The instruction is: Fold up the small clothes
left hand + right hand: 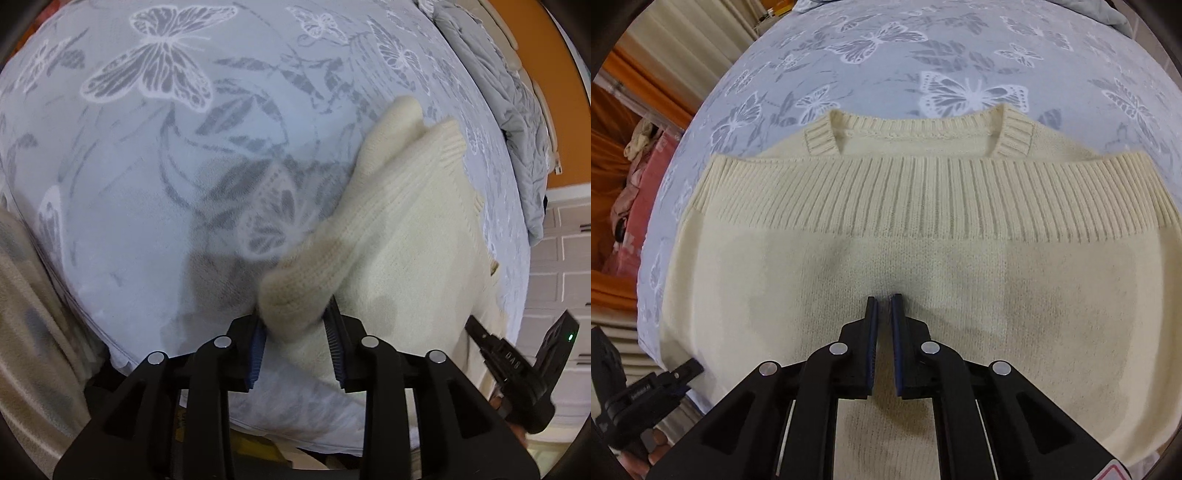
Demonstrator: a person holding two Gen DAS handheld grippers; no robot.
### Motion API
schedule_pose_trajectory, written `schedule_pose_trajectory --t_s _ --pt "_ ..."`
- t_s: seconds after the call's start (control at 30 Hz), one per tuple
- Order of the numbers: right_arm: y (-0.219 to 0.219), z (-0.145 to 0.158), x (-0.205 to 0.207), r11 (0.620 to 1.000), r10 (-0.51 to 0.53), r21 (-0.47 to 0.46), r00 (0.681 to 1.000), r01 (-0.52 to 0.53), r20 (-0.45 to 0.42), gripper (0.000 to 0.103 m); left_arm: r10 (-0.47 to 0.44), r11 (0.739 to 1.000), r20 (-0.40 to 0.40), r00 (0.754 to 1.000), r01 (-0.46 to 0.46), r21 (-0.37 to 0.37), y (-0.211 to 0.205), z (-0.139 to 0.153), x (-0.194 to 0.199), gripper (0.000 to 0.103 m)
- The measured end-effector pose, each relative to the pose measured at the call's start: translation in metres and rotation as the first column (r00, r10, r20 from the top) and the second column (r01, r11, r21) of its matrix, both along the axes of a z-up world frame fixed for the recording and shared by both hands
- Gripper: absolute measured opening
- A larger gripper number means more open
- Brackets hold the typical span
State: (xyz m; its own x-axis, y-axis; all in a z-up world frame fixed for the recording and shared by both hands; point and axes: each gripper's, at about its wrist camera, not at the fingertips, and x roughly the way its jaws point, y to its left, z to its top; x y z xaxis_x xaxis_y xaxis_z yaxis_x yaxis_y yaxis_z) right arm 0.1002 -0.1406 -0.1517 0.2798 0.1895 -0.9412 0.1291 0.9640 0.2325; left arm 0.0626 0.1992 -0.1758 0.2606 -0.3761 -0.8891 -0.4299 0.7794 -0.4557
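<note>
Cream sweater on bed, hem folded up to collar. Left gripper fingers loosely straddle sleeve cuff, not clamped; right gripper fingers clenched, empty, above the body. Mid-fold; next likely tuck sleeve across.

Raised lettering is showing on the black body of the right gripper in the left wrist view, too blurred to read with certainty; small white print is showing on the left gripper in the right wrist view, likewise illegible; no other text is appearing.
</note>
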Motion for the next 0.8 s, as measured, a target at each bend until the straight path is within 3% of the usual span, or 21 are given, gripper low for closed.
schedule_pose_trajectory --t_s 0.13,0.2,0.3,0.43,0.5,0.63,0.7,0.8 --pt "-0.008 0.005 -0.011 0.999 -0.016 0.037 1.0 0.015 0.016 0.004 0.028 1.0 0.02 0.999 -0.028 -0.009 -0.003 0.002 0.0 0.025" --pt "-0.014 0.015 -0.019 0.99 -0.081 0.113 0.996 0.078 0.024 0.006 -0.005 1.0 0.042 0.999 0.005 0.016 -0.007 0.008 0.0 0.015" --pt "-0.022 0.03 -0.033 0.974 -0.147 0.183 0.986 0.131 0.076 0.013 -0.023 0.999 0.071 0.997 0.02 0.042 -0.013 0.023 0.0 0.012" --pt "-0.009 0.01 -0.034 0.998 -0.043 0.043 0.999 0.042 0.014 0.013 -0.084 0.992 0.162 0.983 0.066 0.111 -0.033 0.062 -0.004 0.011" --pt "-0.01 0.004 -0.035 0.998 -0.039 0.05 0.999 0.038 0.033 0.013 -0.117 0.987 0.215 0.97 0.09 0.134 -0.047 0.084 -0.005 0.01" --pt "-0.035 0.017 -0.043 0.978 -0.109 0.182 0.994 0.101 0.029 0.013 -0.239 0.962 0.318 0.917 0.18 0.205 -0.089 0.134 -0.008 0.01" --pt "-0.048 0.03 -0.058 0.971 -0.127 0.211 0.989 0.109 0.077 0.014 -0.307 0.945 0.367 0.878 0.237 0.224 -0.118 0.158 -0.008 0.009" --pt "-0.081 0.052 -0.096 0.957 -0.192 0.246 0.971 0.153 0.143 0.016 -0.435 0.898 0.426 0.794 0.343 0.276 -0.175 0.185 -0.016 0.009"
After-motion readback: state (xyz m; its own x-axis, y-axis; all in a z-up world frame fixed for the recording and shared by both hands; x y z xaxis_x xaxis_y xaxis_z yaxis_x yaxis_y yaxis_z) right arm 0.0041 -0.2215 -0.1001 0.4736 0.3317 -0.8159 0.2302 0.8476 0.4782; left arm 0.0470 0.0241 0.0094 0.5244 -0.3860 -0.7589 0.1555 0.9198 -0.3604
